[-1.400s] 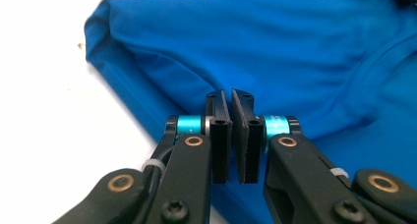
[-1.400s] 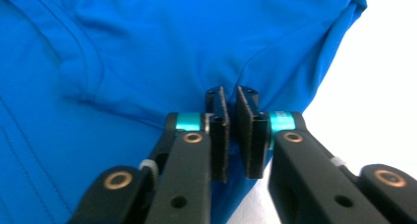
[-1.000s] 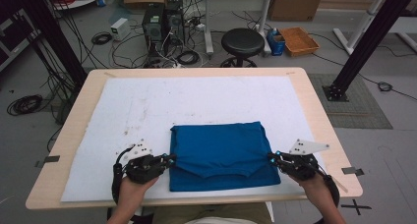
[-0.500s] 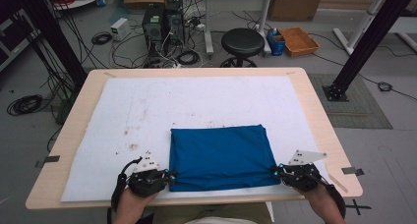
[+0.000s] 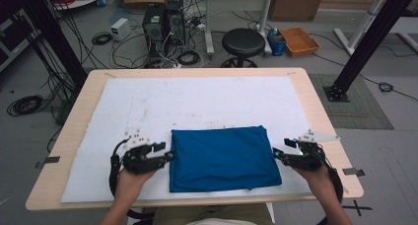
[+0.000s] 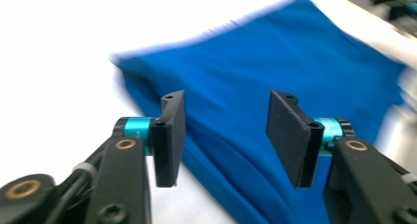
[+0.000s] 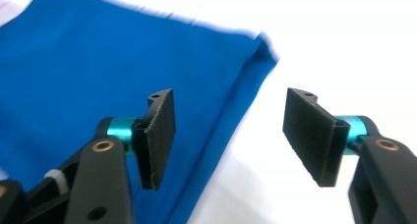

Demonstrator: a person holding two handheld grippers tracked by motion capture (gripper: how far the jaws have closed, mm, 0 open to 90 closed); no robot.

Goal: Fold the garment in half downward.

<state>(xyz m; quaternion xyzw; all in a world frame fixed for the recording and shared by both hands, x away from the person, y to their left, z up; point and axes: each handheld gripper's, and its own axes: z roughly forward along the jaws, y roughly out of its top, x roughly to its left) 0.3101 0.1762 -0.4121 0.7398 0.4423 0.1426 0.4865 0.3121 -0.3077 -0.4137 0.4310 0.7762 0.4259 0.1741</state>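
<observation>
A folded blue cloth (image 5: pixel 222 158) lies flat on the white mat (image 5: pixel 148 106) near the table's front edge. My left gripper (image 5: pixel 167 154) rests at the cloth's left edge, open, its jaws empty above the blue fabric (image 6: pixel 275 76). At the cloth's right edge my right gripper (image 5: pixel 277 153) is open too, straddling the folded edge of the cloth (image 7: pixel 98 71) without holding it.
The wooden table (image 5: pixel 315 101) ends just right of my right hand and just below both hands. Behind the table are a black stool (image 5: pixel 243 42), computer towers (image 5: pixel 162 20), cables on the floor and an orange crate (image 5: pixel 300 40).
Both grippers have let go of the cloth's sides and opened. The cloth has settled flat into a neat rectangle, and both hands drew slightly outward.
</observation>
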